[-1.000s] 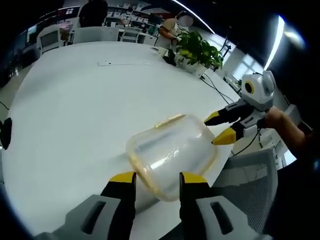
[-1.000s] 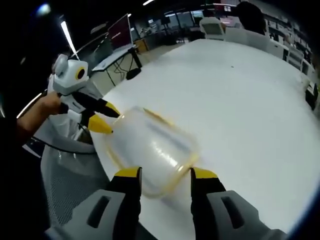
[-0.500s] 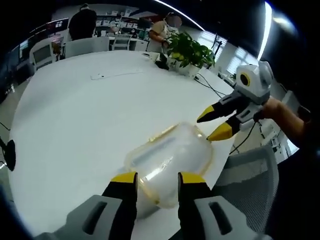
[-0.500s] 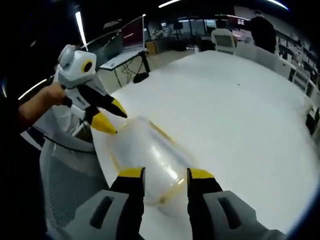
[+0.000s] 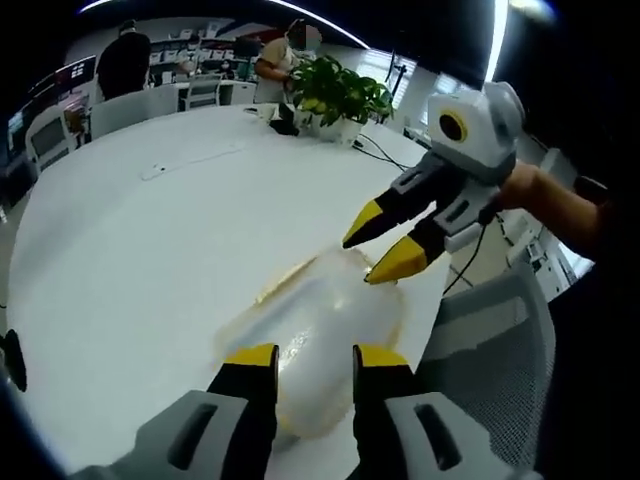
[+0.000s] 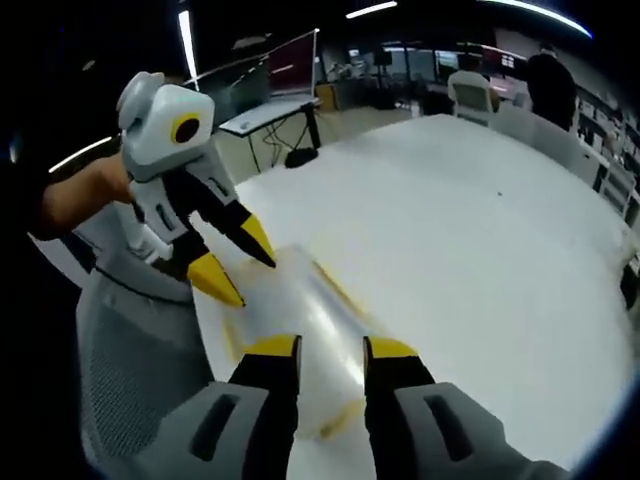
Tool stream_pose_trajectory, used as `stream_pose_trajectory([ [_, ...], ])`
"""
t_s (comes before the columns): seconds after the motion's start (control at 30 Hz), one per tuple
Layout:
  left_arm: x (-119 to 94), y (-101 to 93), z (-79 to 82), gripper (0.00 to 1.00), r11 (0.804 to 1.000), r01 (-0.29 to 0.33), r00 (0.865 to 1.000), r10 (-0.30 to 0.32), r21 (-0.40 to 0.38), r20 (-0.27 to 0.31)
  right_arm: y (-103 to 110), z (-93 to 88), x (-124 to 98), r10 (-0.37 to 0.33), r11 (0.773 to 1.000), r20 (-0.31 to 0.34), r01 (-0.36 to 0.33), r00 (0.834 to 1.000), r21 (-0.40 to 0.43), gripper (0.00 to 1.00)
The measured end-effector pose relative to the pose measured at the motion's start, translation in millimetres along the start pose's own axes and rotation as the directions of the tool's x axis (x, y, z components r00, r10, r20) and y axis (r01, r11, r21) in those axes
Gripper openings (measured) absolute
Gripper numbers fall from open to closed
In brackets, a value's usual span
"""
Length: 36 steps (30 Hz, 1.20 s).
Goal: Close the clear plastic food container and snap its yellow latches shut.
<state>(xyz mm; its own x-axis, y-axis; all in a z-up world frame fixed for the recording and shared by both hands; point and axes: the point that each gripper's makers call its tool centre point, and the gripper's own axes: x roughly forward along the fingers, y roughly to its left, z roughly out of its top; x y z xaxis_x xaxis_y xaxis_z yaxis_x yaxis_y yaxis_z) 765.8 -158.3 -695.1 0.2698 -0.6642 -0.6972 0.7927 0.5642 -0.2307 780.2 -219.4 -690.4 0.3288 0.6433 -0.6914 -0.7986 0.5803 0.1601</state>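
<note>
The clear plastic container with its yellow rim lies near the edge of the white table. My left gripper straddles its near end, jaws apart, with the clear wall between them. My right gripper comes in from the right with its yellow tips spread over the container's far end. In the right gripper view the container runs away from my right gripper, whose jaws stand apart at its near end. The left gripper reaches in from the left, tips parted at the other end. A yellow latch strip shows along one side.
A grey mesh chair stands just off the table edge beside the container, also visible as the chair. A potted plant and a small flat object sit at the far side. People and chairs are in the background.
Both grippers have closed in on the container from opposite ends, and each now looms larger in the other's view. Both pairs of jaws have narrowed a little. The container looks flatter on the table.
</note>
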Motion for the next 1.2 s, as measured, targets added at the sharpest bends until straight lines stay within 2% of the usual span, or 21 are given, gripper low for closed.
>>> stream_pose_trajectory([
  [0.17, 7.1, -7.4, 0.4, 0.21, 0.998, 0.033, 0.999, -0.032, 0.058, -0.022, 1.9, 3.9, 7.9, 0.014, 1.0, -0.007, -0.015, 1.0, -0.026, 0.15],
  [0.67, 22.7, -19.1, 5.3, 0.17, 0.984, 0.092, 0.995, -0.085, 0.152, -0.056, 13.7, 15.2, 33.2, 0.082, 0.988, -0.034, -0.085, 0.996, -0.127, 0.07],
  [0.87, 26.1, -26.3, 5.1, 0.16, 0.972, 0.116, 0.992, -0.106, 0.203, -0.062, 15.7, 15.7, 38.0, 0.105, 0.98, -0.05, -0.112, 0.993, -0.165, 0.09],
  [1.2, 23.8, -36.3, -3.3, 0.19, 0.957, 0.134, 0.99, -0.116, 0.255, -0.084, 16.4, 13.5, 37.7, 0.131, 0.963, -0.072, -0.144, 0.989, -0.229, 0.22],
])
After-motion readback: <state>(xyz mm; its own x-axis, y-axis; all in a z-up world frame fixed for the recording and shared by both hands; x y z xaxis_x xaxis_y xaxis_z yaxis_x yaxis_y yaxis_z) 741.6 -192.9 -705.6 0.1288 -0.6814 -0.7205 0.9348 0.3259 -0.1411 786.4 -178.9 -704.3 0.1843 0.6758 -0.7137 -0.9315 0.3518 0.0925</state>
